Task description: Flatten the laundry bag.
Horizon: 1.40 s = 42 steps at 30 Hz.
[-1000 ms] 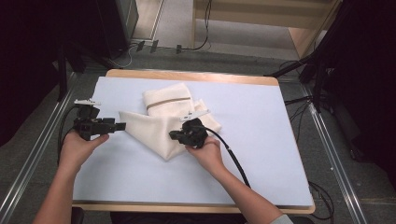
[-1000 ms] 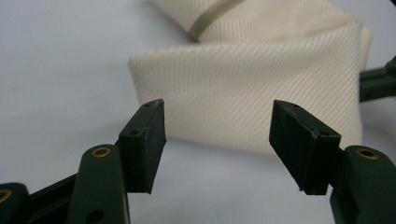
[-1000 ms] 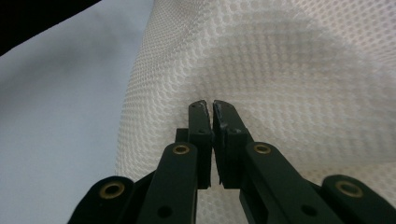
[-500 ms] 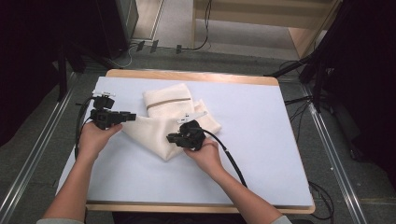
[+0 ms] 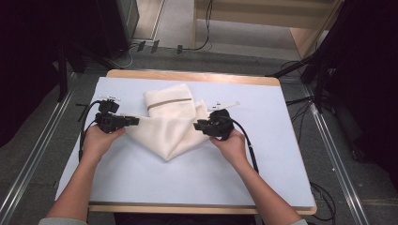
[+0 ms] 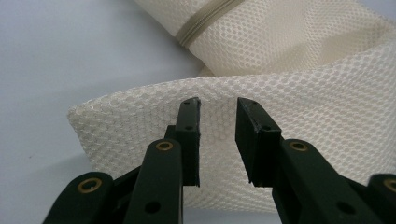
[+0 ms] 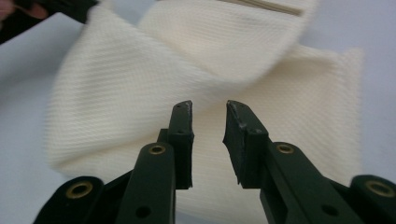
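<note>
Tongs (image 5: 136, 120) closing at mesh bag (image 5: 171, 129) edge.

surface: table (image 5: 281, 82), pale blue mat (image 5: 263, 154) | on it: cream mesh bag (image 5: 171, 129)

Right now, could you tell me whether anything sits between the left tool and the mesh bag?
Nothing visible does. The left tool is right at the folded edge of the cream mesh bag, its jaws just closing and slightly apart, with mesh showing in the gap.

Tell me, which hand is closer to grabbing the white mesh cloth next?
Probably the left. The left gripper has its jaws, which have just been closing, around the mesh cloth's folded edge. The right gripper, jaws just opening, sits off the cloth.
</note>
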### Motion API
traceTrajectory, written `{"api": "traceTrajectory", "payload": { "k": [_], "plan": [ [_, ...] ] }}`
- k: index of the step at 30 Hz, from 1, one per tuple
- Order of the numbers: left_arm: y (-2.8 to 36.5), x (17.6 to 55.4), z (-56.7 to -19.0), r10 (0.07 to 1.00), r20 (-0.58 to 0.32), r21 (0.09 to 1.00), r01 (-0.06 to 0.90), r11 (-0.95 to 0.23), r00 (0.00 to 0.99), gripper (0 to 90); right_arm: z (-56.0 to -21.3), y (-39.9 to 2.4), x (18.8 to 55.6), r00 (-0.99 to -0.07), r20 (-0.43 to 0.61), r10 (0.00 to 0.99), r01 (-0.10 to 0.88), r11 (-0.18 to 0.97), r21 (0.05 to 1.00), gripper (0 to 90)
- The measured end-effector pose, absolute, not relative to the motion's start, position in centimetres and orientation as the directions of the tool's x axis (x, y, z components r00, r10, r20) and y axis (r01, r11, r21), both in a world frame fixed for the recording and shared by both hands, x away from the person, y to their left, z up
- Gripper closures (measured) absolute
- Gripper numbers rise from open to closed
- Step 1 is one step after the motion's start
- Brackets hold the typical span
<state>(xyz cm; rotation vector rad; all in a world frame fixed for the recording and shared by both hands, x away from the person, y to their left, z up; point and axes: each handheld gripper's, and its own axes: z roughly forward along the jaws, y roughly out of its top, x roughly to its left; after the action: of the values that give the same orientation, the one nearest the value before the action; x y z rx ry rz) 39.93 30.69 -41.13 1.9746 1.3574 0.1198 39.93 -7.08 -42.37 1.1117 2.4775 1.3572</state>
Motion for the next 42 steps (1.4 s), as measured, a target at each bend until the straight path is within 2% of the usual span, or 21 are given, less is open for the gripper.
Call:
{"api": "traceTrajectory", "payload": {
  "k": [6,7,8,11,15,18,19,20,21,26,31,36,42],
  "plan": [
    [30.9,39.7,-41.0,0.844,-0.307,0.609,0.772,-0.181,0.440,70.3,-43.5,-9.5,41.7,-0.664,0.226,0.713,0.590,0.314,0.744,64.3],
    [30.9,39.6,-41.0,0.843,-0.308,0.610,0.771,-0.181,0.441,70.2,-44.0,-10.1,42.3,-0.641,0.238,0.730,0.612,0.298,0.733,59.2],
    [31.0,39.5,-41.0,0.844,-0.309,0.612,0.771,-0.178,0.440,70.2,-44.0,-10.1,42.3,-0.641,0.238,0.730,0.612,0.298,0.733,59.2],
    [31.3,39.3,-40.9,0.845,-0.309,0.615,0.769,-0.173,0.436,69.8,-45.1,-10.4,43.1,-0.610,0.221,0.761,0.632,0.298,0.716,51.6],
    [31.4,39.1,-40.9,0.845,-0.309,0.614,0.770,-0.173,0.437,69.6,-45.9,-10.5,43.8,-0.593,0.210,0.777,0.643,0.301,0.705,50.2],
    [31.6,39.0,-40.9,0.848,-0.305,0.613,0.771,-0.174,0.434,69.4,-46.6,-10.5,44.2,-0.586,0.240,0.774,0.671,0.296,0.680,55.5],
    [31.7,39.0,-40.8,0.849,-0.307,0.615,0.770,-0.168,0.430,69.4,-46.5,-10.2,44.0,-0.600,0.224,0.768,0.657,0.314,0.685,73.8],
    [31.7,39.0,-40.8,0.849,-0.307,0.615,0.770,-0.168,0.430,69.4,-46.5,-10.2,44.0,-0.600,0.224,0.768,0.657,0.314,0.685,73.8],
    [31.9,38.9,-40.7,0.847,-0.312,0.616,0.771,-0.165,0.430,69.3,-45.7,-10.1,43.7,-0.623,0.221,0.751,0.636,0.321,0.701,82.7],
    [32.1,38.6,-40.2,0.848,-0.315,0.624,0.767,-0.152,0.425,67.2,-43.8,-10.5,43.2,-0.647,0.225,0.729,0.607,0.313,0.731,84.0],
    [31.9,37.8,-38.4,0.841,-0.308,0.653,0.741,-0.154,0.446,64.7,-40.9,-11.8,41.7,-0.678,0.187,0.710,0.549,0.320,0.772,83.7],
    [31.4,37.8,-37.6,0.829,-0.329,0.663,0.735,-0.138,0.452,67.1,-39.7,-14.4,40.7,-0.683,0.224,0.695,0.536,0.268,0.800,83.9],
    [29.0,38.9,-37.9,0.816,-0.329,0.660,0.733,-0.162,0.476,69.9,-39.8,-14.5,40.4,-0.689,0.205,0.695,0.532,0.293,0.794,84.5]
  ]
}}
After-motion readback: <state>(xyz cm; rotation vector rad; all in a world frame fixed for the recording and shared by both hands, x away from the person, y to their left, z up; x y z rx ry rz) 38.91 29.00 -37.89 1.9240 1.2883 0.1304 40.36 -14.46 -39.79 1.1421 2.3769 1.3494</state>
